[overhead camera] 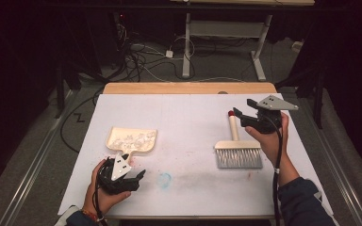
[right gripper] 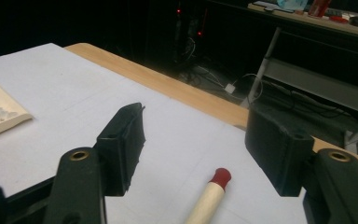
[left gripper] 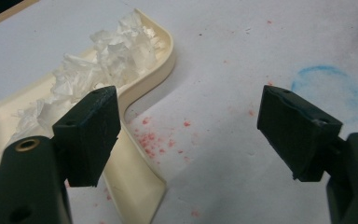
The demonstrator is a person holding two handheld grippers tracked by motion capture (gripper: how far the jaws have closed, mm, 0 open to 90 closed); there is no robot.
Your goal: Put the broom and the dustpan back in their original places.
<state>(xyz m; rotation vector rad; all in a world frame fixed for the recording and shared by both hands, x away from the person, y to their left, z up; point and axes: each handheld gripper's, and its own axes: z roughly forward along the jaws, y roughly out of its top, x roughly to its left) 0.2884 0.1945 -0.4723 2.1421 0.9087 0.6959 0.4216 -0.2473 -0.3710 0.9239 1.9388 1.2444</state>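
A cream dustpan (overhead camera: pixel 132 129) lies at the left of the white sheet with white paper shreds (left gripper: pixel 107 56) piled in it. My left gripper (overhead camera: pixel 140 178) is open just in front of the dustpan's handle (left gripper: pixel 135 182). In the left gripper view that handle runs past the left jaw, and nothing sits between the jaws of the left gripper (left gripper: pixel 189 116). At the right lies a brush (overhead camera: pixel 238 153) with grey bristles and a cream handle with a red tip (right gripper: pixel 220 176). My right gripper (overhead camera: pixel 243 107) is open, raised over the handle's far end and not touching it; in its own view the right gripper (right gripper: pixel 196 135) has the tip below its jaws.
Red specks (left gripper: pixel 158 140) and a smudged blue ring (overhead camera: pixel 164 179) mark the white sheet (overhead camera: pixel 188 117). A strip of the wooden tabletop (overhead camera: pixel 188 88) shows at the far edge. Beyond it are cables on the floor and the white legs of another desk (overhead camera: pixel 186 47).
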